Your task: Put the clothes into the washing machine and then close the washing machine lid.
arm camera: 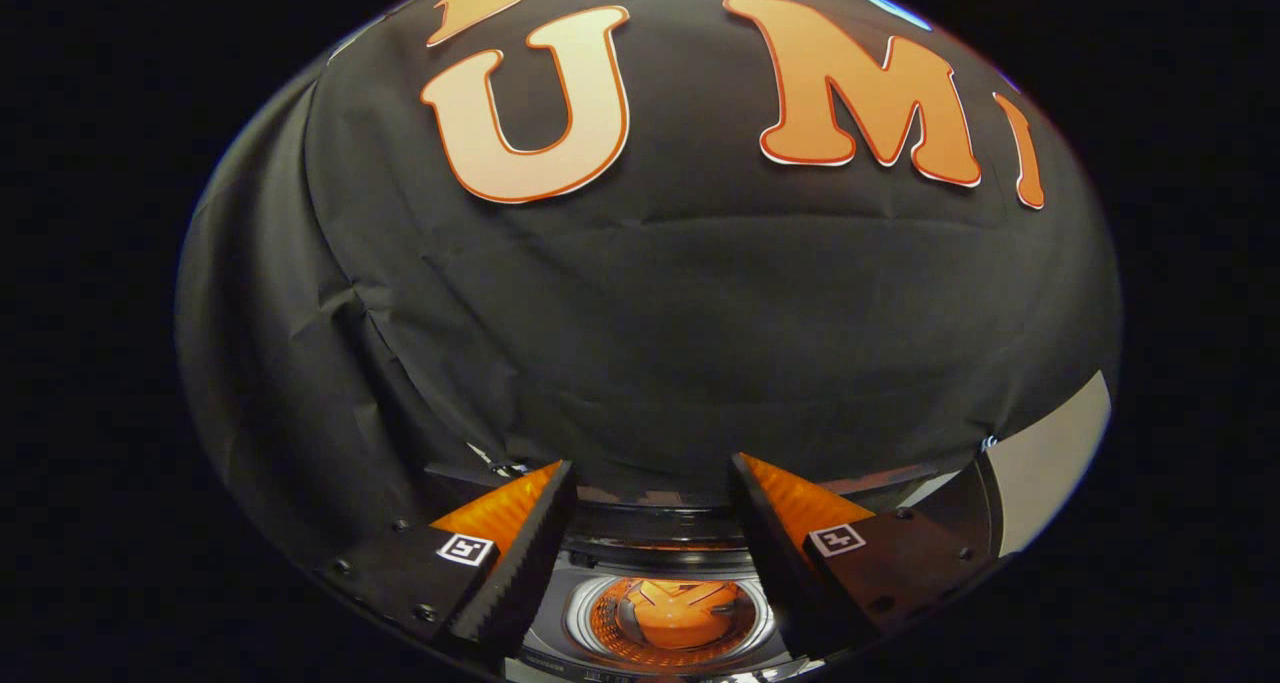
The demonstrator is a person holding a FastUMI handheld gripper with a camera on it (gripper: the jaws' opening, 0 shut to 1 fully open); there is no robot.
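Note:
My gripper (650,465) is open, and nothing sits between its two fingers. Below the gap between them I look down into the washing machine (665,563), a top loader with its round drum opening (675,613) uncovered. Inside the drum lies an orange-lit shape; I cannot tell whether it is cloth or part of the drum. A dark upright panel (955,508) beyond the right finger may be the raised lid, though I cannot say for sure.
The booth's black cloth wall (640,343) rises close behind the machine and takes up most of what lies ahead. A pale flat surface (1055,458) shows past the dark panel on the right.

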